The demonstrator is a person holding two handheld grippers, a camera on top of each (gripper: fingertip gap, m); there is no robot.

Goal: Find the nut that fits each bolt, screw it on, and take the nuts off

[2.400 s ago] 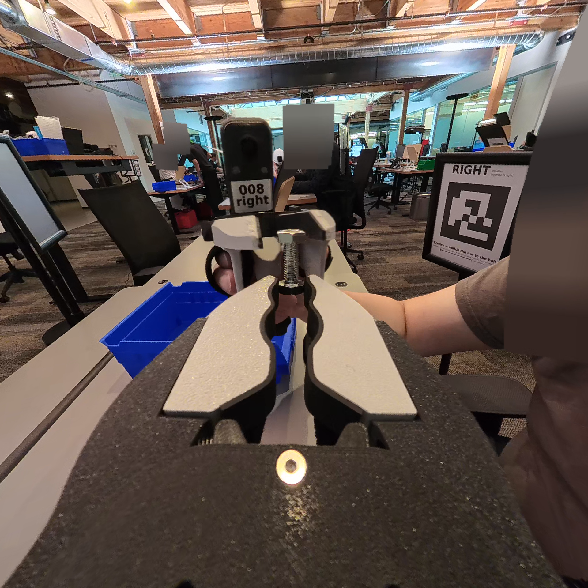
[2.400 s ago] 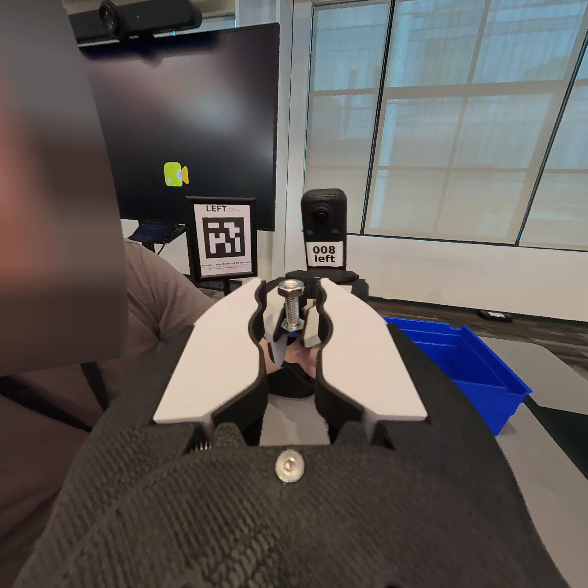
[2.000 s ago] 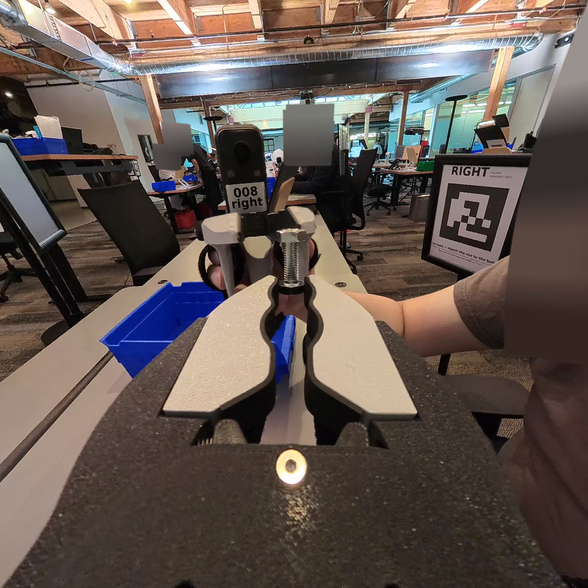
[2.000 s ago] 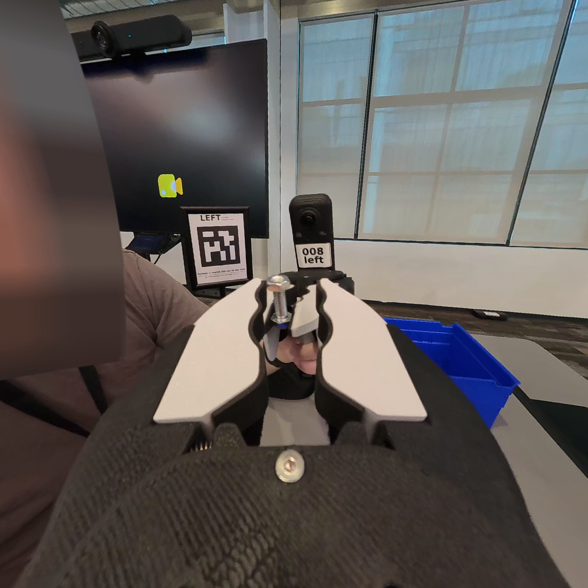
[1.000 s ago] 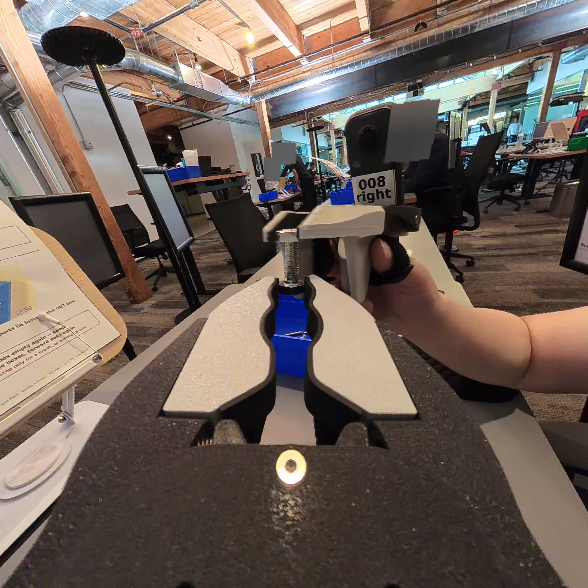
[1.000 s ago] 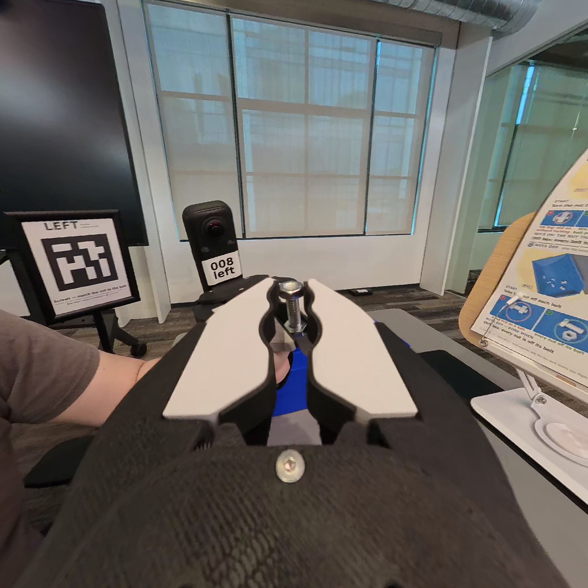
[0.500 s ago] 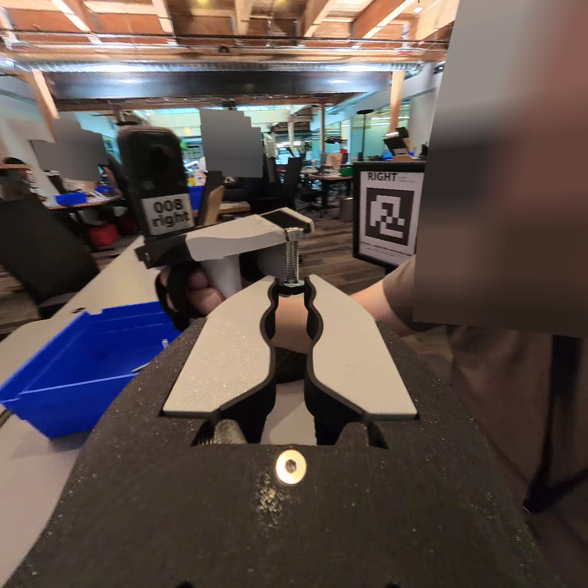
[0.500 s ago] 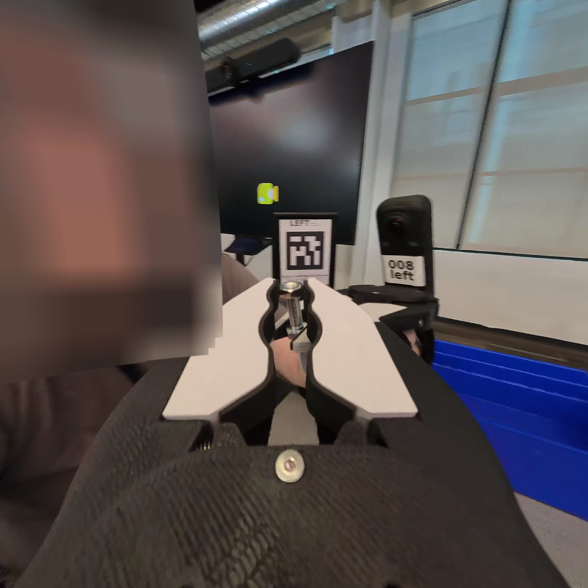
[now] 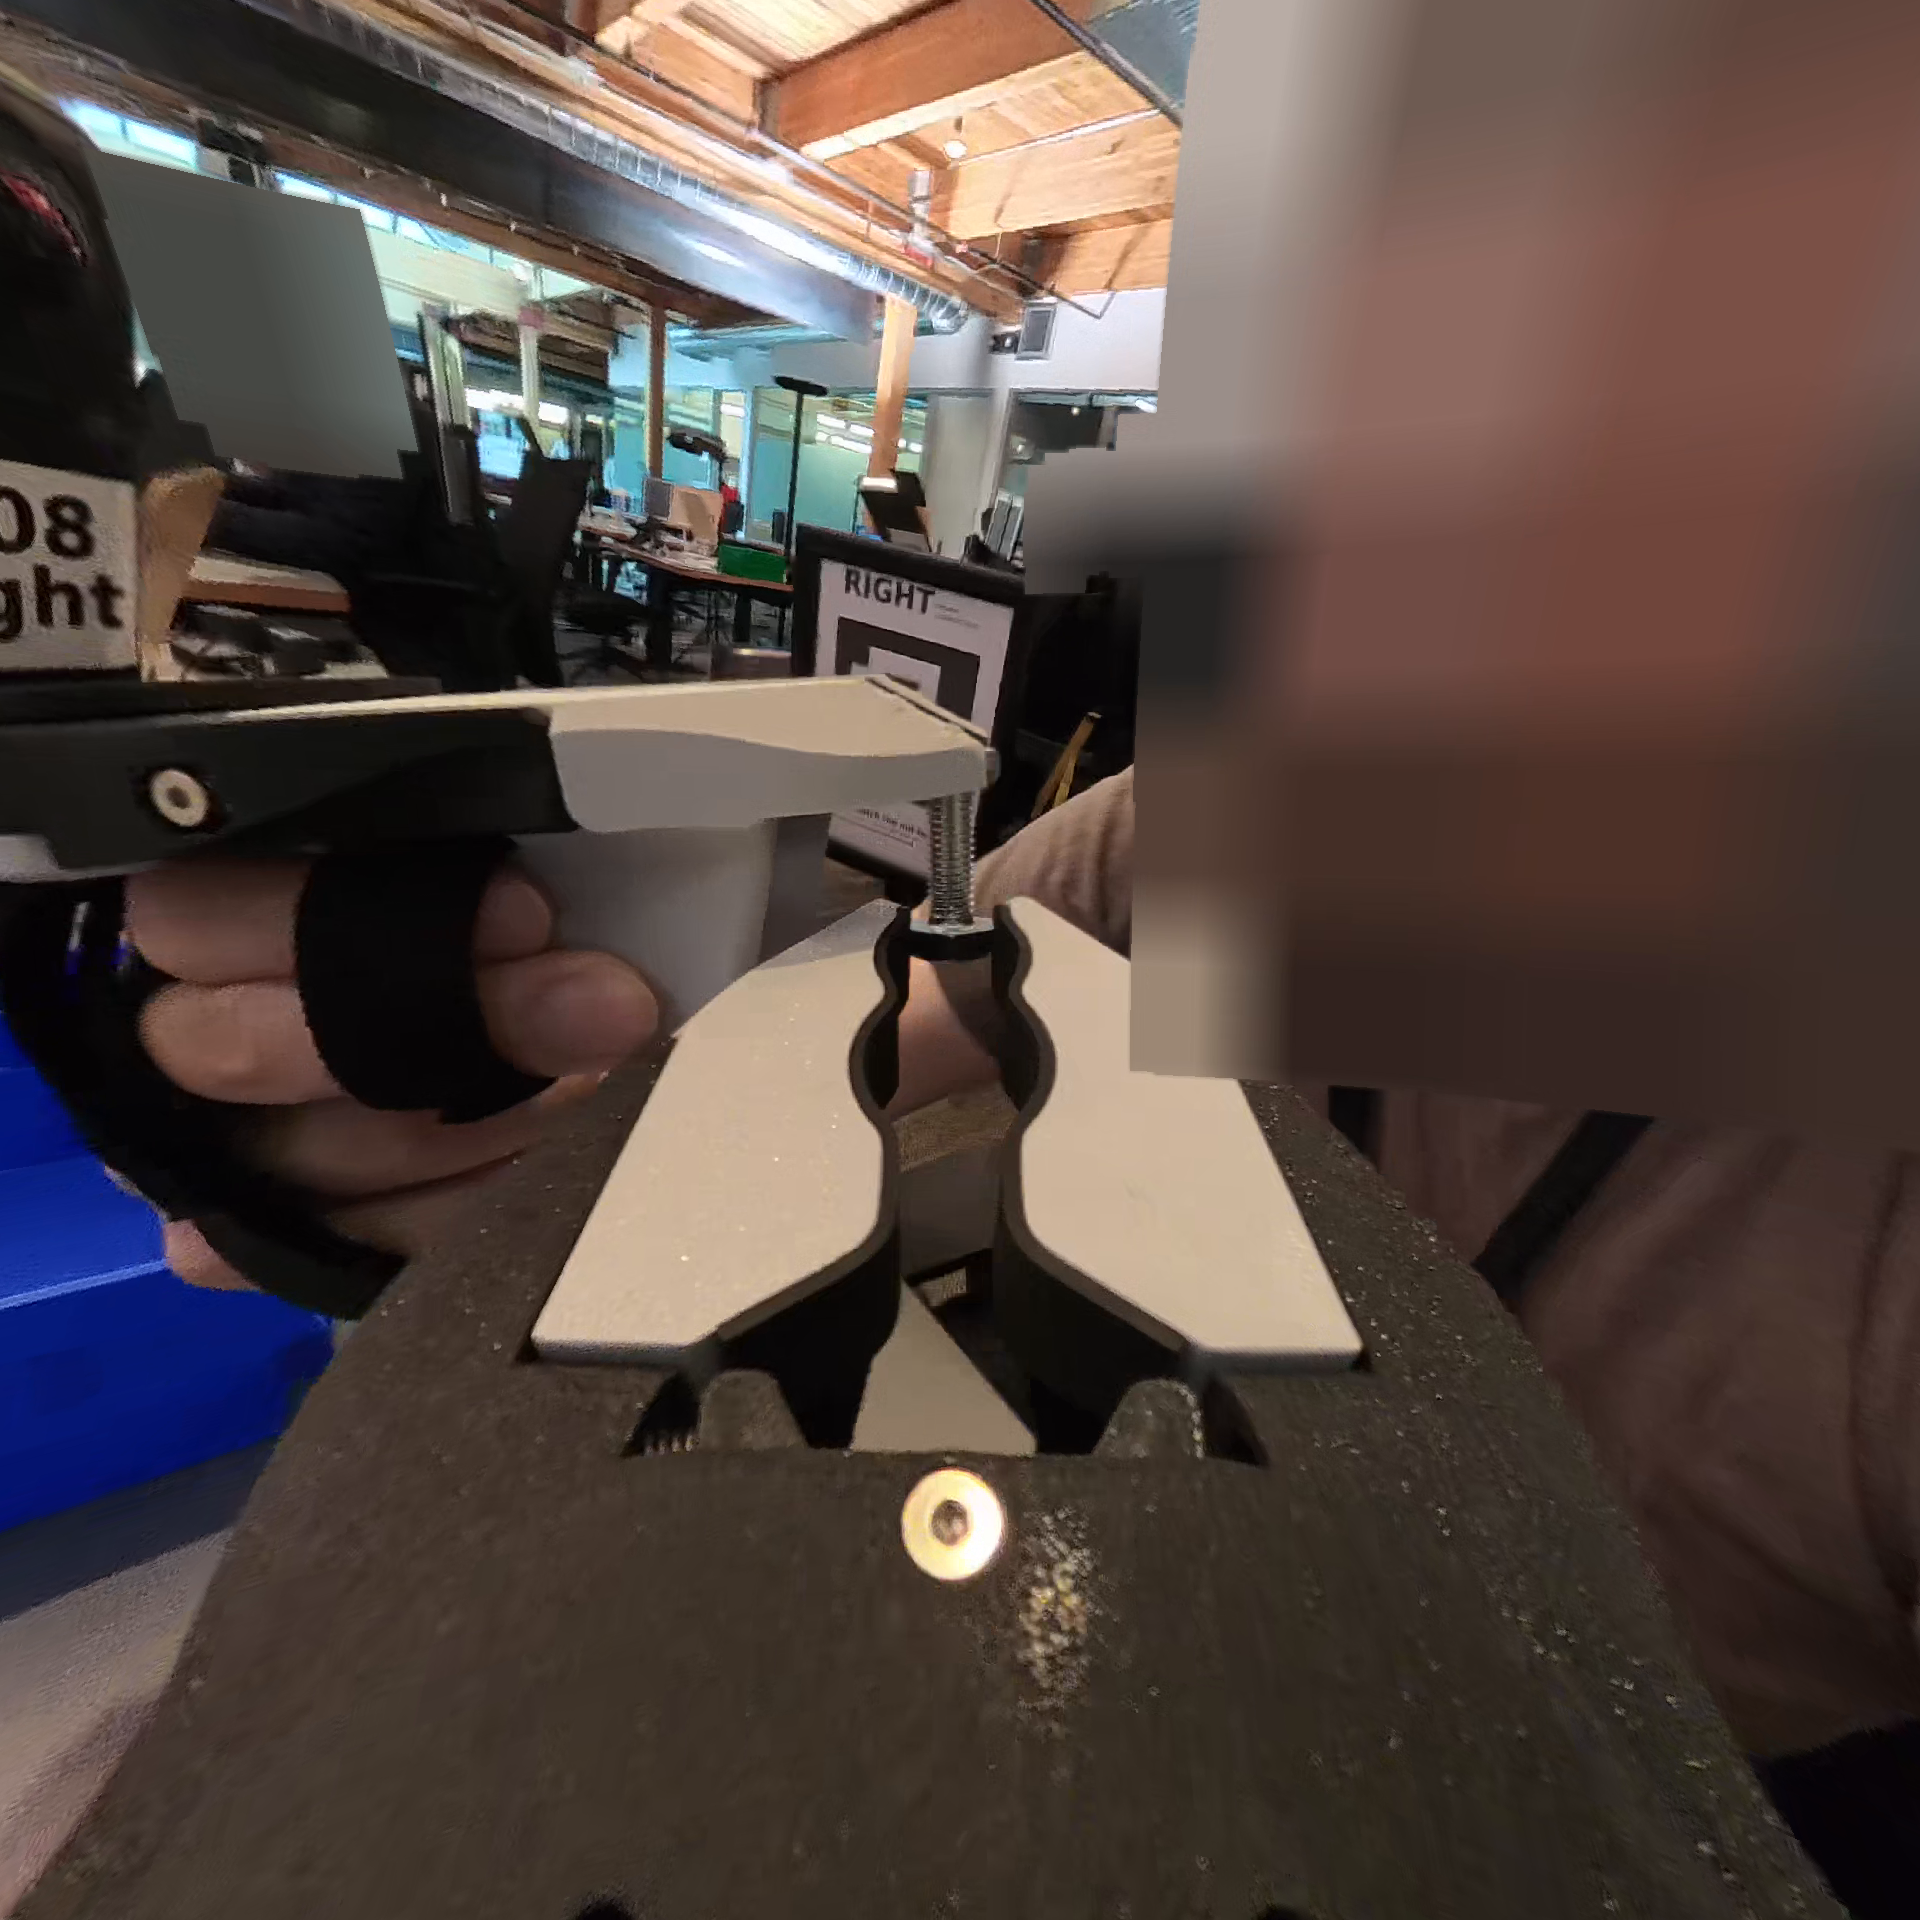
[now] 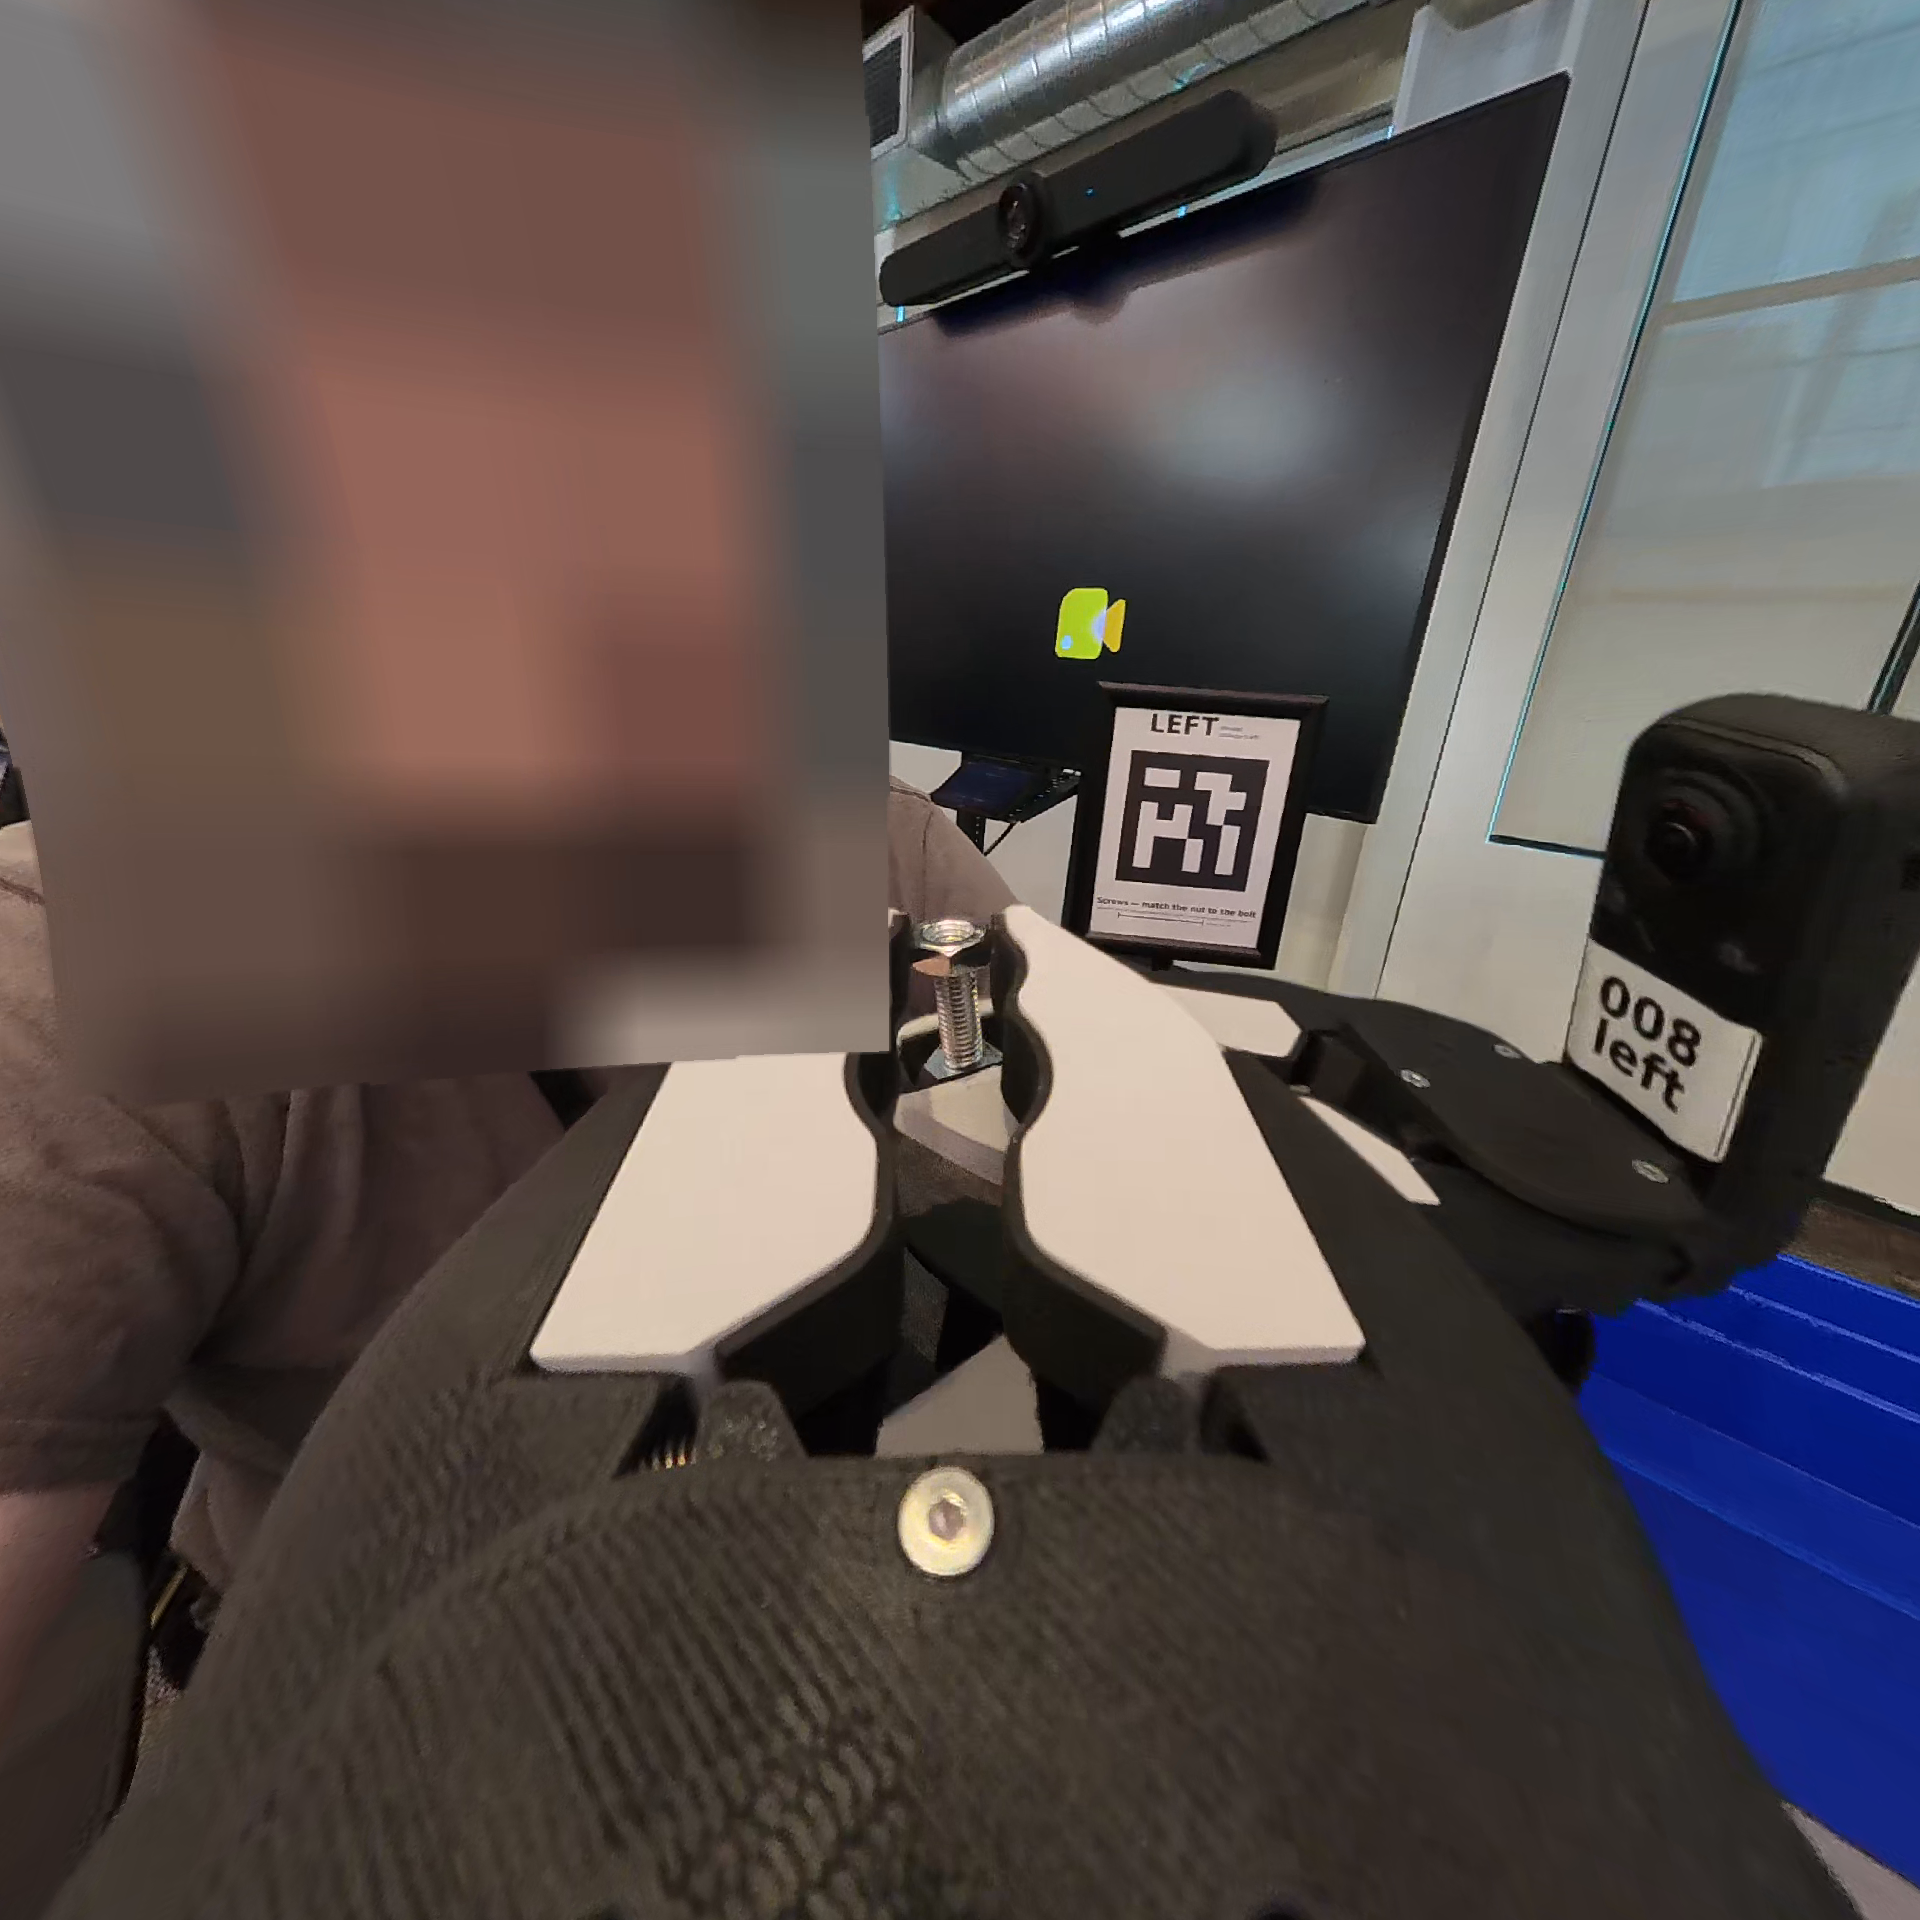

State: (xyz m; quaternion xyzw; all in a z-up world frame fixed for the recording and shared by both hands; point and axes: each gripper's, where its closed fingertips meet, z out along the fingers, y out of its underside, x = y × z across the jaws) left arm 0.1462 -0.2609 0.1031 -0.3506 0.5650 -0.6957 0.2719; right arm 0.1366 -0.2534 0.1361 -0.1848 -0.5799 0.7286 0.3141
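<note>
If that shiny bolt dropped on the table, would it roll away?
Probably, a little. The bolt has a round threaded shank, so it might roll in a curve. Its six-sided head would likely stop it soon. It looks like stiff metal, unlikely to bend.

Right gripper [image 9: 961,764] swung around, now side-on and way closer to the left one. The bin [image 9: 94,1299] slid off to the left edge.

Showing now — one upright silver threaded steel bolt [image 10: 954,1000], one silver hex nut [image 9: 947,923] on it, two black-and-white two-finger grippers [image 9: 943,935] [image 10: 948,971], one blue plastic bin [image 10: 1766,1455], two framed black-and-white marker signs [image 9: 904,665] [image 10: 1195,826].
</note>
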